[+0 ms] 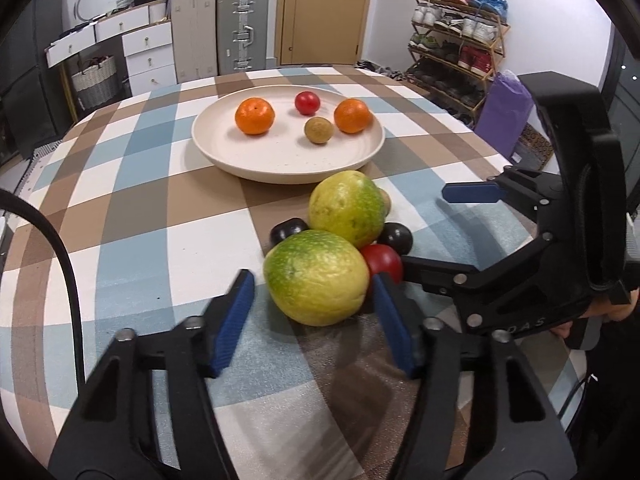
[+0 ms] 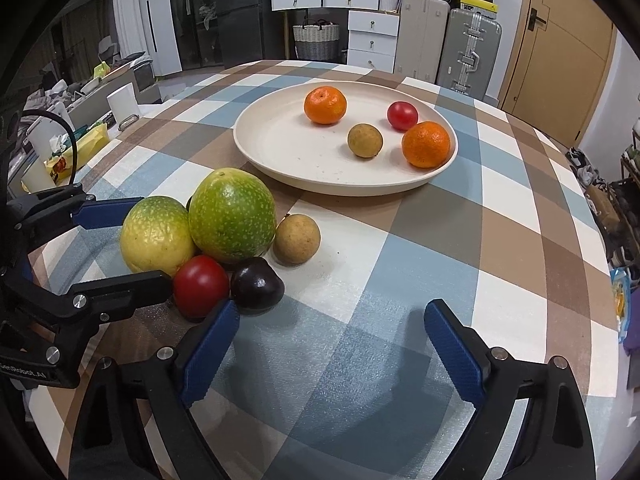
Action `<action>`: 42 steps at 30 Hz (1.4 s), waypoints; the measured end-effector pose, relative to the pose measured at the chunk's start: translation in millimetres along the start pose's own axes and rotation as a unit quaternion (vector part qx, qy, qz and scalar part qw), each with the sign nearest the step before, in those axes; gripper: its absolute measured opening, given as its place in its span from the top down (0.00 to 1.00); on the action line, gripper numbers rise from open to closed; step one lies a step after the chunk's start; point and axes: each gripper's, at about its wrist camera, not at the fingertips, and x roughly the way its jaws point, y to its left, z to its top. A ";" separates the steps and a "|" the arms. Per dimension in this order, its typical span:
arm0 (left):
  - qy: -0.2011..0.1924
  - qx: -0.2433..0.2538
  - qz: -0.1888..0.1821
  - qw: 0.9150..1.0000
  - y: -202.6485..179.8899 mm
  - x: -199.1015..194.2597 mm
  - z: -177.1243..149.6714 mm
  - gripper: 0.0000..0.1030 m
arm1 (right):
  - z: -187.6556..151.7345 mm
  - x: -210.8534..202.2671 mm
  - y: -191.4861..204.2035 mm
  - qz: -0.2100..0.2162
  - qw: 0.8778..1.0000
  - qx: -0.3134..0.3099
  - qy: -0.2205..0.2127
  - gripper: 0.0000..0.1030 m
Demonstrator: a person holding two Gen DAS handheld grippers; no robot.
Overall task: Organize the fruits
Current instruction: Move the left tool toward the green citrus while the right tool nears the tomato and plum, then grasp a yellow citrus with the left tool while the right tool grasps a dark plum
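While the left gripper (image 1: pixel 312 292) brackets the nearer green-yellow fruit (image 1: pixel 316 276), its blue pads stand on either side of that fruit, the right pad close against it and the left pad just apart from it, so no firm grip can be told. That fruit rests on the checked tablecloth (image 1: pixel 120 208) in a small heap with a second green-yellow fruit (image 1: pixel 346 208), a red tomato (image 1: pixel 382 262), two dark plums (image 1: pixel 396 238) and a brown fruit (image 2: pixel 297 239). Beyond the heap stands a cream plate (image 1: pixel 224 152) holding two oranges (image 1: pixel 255 116), a tomato and a small brown fruit. The right gripper (image 2: pixel 332 340) hangs over bare cloth just beside the heap, jaws wide apart and holding nothing, its left pad near a plum (image 2: pixel 256 286).
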 end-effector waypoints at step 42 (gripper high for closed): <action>-0.004 -0.037 0.001 0.999 25.1 -8.0 1.4 0.50 | -3.9 -11.2 17.7 0.083 0.996 -0.042 -0.014 0.75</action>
